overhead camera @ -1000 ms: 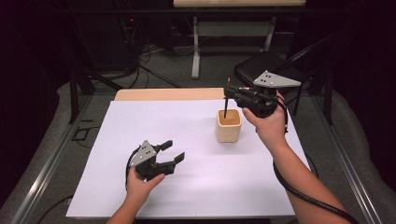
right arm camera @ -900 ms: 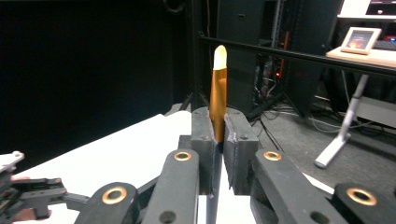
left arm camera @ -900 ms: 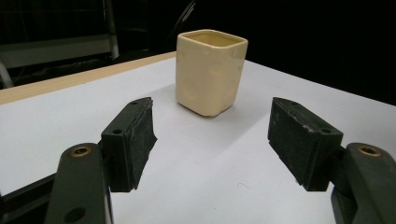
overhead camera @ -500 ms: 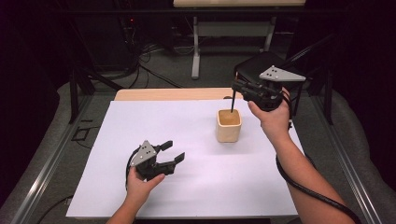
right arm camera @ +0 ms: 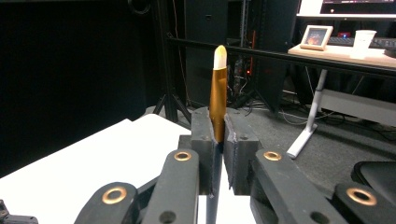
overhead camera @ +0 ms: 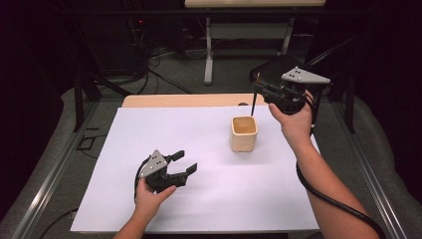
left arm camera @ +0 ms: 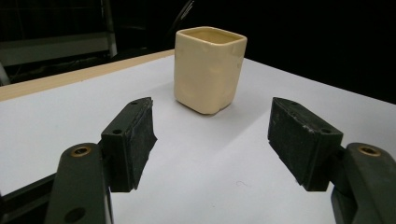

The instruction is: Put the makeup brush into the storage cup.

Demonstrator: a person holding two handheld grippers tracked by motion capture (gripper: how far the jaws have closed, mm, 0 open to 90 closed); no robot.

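A cream square cup (overhead camera: 244,133) stands upright on the white sheet (overhead camera: 199,199), right of the middle; the left gripper view has the cup (left arm camera: 209,67) straight ahead. My right gripper (overhead camera: 259,88) hovers above and behind the cup, shut on a thin pen. The pen's dark shaft (overhead camera: 254,103) hangs down just beyond the cup's far rim. Its gold, white-tipped end (right arm camera: 218,91) sticks up between the shut jaws of the right gripper (right arm camera: 218,119). My left gripper (overhead camera: 181,162) rests low at the near left, open and holding nothing, also seen as (left arm camera: 212,114).
The table's wooden back edge (overhead camera: 179,100) shows beyond the sheet. A black chair (overhead camera: 273,67) stands behind the right gripper, and a desk with white legs (overhead camera: 209,50) is farther back. Cables lie on the floor.
My right gripper has lifted the pen up out of the cup and drawn it back and to the right. The left gripper has stayed put.
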